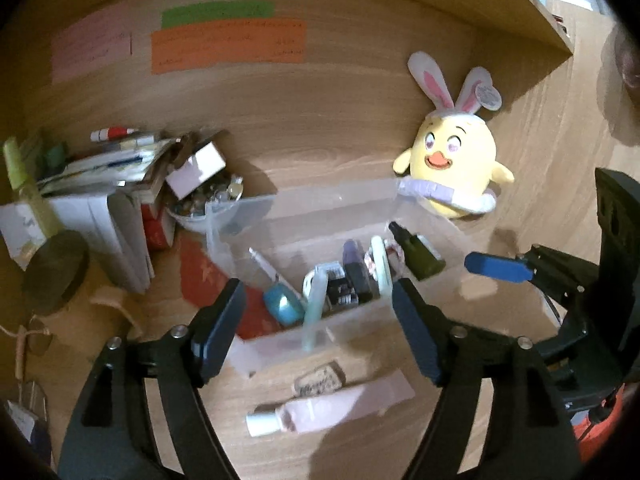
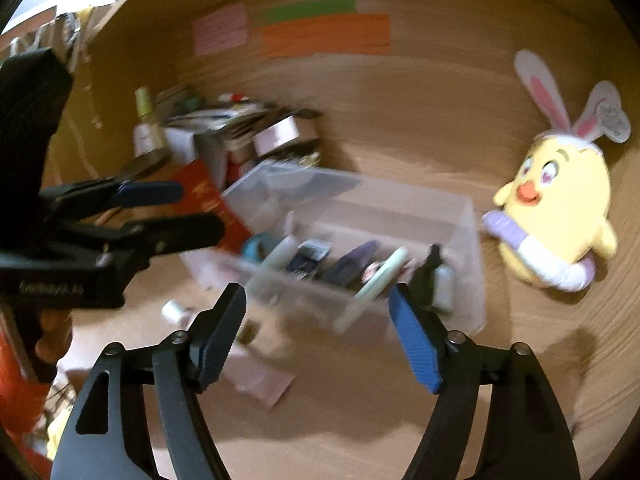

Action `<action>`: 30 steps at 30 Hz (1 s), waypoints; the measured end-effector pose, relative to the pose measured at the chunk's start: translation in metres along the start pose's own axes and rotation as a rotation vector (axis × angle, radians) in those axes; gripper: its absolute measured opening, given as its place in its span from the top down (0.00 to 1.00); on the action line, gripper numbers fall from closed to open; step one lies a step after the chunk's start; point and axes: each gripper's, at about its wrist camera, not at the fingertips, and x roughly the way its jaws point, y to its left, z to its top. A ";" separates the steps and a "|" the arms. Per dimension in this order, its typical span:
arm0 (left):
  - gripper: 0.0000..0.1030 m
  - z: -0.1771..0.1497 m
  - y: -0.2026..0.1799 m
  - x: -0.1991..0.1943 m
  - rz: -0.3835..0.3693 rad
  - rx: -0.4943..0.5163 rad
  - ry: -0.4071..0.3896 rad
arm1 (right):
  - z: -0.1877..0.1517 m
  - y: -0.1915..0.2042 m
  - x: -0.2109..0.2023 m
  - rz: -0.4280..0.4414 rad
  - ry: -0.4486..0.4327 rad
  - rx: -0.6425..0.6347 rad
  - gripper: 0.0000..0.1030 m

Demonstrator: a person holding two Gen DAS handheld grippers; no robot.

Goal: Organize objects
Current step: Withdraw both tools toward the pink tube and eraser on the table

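A clear plastic bin [image 1: 320, 196] [image 2: 400, 192] stands on the wooden desk and holds several small bottles and tubes, among them a teal item [image 1: 284, 306] and a dark spray bottle [image 1: 420, 254]. My left gripper [image 1: 318, 292] hovers open over the bin's near wall, nothing between its fingers. A pink tube [image 1: 332, 406] with a white cap lies on the desk in front of the bin, below that gripper. My right gripper [image 2: 316, 300] is open and empty near the bin's front right corner. Each gripper also shows in the other's view: the right gripper [image 1: 496, 266], the left gripper [image 2: 196, 210].
A yellow chick plush [image 1: 456, 160] [image 2: 556, 208] with bunny ears sits right of the bin. Left of it are stacked books and boxes [image 1: 100, 184], a bowl of small items [image 1: 200, 200], a red booklet [image 1: 208, 276] and a dark disc [image 1: 56, 268]. Coloured notes [image 1: 228, 46] hang on the back panel.
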 end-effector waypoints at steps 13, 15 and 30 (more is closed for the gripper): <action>0.27 -0.060 0.025 -0.014 0.090 0.006 0.085 | -0.035 0.048 0.056 0.096 0.216 -0.104 0.30; 0.27 -0.066 0.033 -0.014 0.098 -0.012 0.100 | -0.034 0.056 0.068 0.101 0.253 -0.132 0.30; 0.27 -0.080 0.063 -0.010 0.098 -0.117 0.139 | -0.044 0.072 0.071 0.129 0.275 -0.212 0.65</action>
